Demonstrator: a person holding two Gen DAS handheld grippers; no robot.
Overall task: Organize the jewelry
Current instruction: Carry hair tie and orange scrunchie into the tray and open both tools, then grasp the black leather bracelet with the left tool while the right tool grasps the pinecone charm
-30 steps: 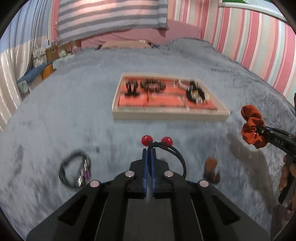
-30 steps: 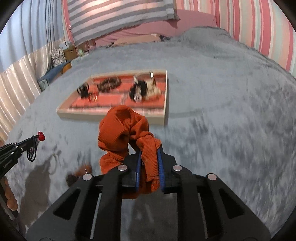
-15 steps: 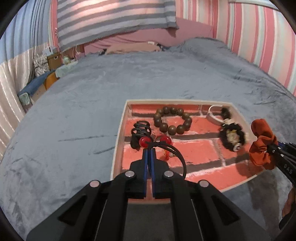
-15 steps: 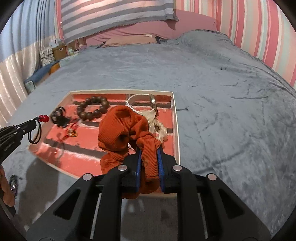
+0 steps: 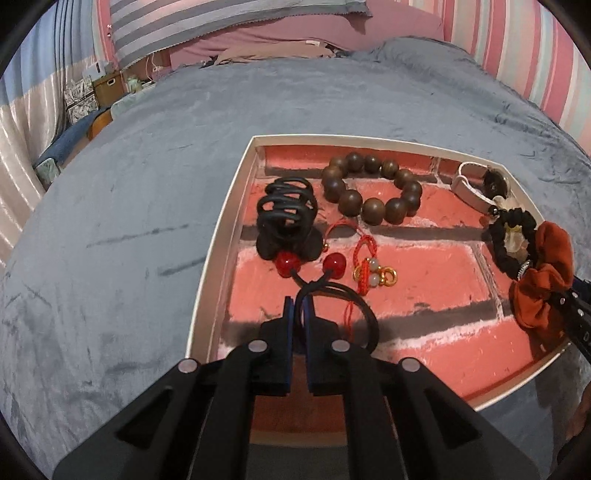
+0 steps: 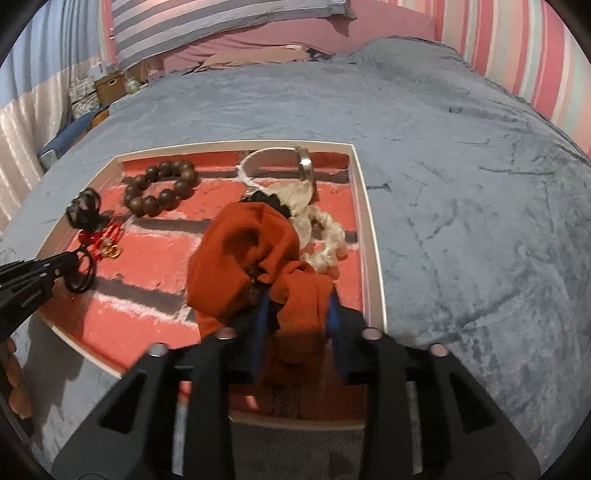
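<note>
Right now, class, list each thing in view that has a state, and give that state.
left gripper: shut on hair tie
hair tie: held above tray
right gripper: fingers apart
orange scrunchie: between the fingers, over tray
tray: open, holding jewelry
bead bracelet: lying in tray

This is a bedroom in a home. A wide bed spread with a plush grey-blue velvet blanket [image 5: 155, 206] fills most of both views. At twelve o'clock lie a grey-and-white striped pillow [image 5: 207, 26] and a mauve-pink pillow [image 6: 369, 33]. Pink-and-white striped wallpaper [image 5: 524, 55] rises at two o'clock; at ten o'clock hangs a shiny pale satin curtain [image 6: 26, 122] beside a cluttered brown cardboard box [image 5: 107, 83].
</note>
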